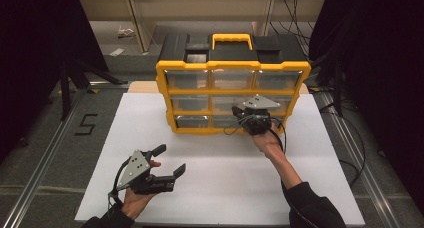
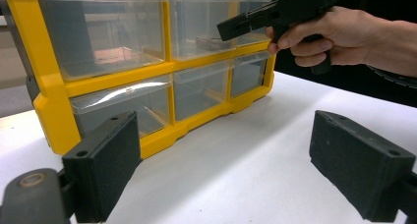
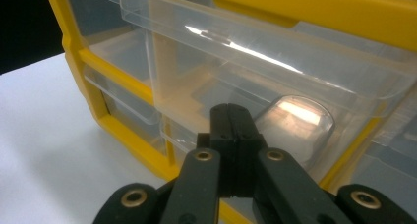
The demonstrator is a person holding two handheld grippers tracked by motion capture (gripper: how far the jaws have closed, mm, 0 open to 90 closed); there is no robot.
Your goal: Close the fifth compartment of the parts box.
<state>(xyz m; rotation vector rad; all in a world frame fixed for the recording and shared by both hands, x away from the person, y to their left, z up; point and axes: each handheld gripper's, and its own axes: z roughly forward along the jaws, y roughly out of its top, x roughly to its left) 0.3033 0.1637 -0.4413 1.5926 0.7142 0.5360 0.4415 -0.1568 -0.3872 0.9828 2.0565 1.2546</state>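
Note:
A yellow-framed organizer (image 1: 232,65) with clear drawers and a black top stands upright at the far side of the white table (image 1: 225,188). My right gripper (image 1: 236,110) is shut, jaws pressed together with nothing between them. Its tip sits right at the front of a clear drawer (image 3: 275,67) in the middle row. In the left gripper view, the right gripper (image 2: 227,30) and the hand holding it reach in from the upper right toward the organizer (image 2: 49,101). My left gripper (image 1: 172,159) rests low at the table's front left, open and holding nothing, apart from the organizer.
The organizer's yellow handle (image 1: 231,38) is on its black top. A cable (image 1: 280,138) trails from the right gripper along the forearm. Dark stands and cables flank the table, and a floor marking "5" (image 1: 86,124) lies at the left.

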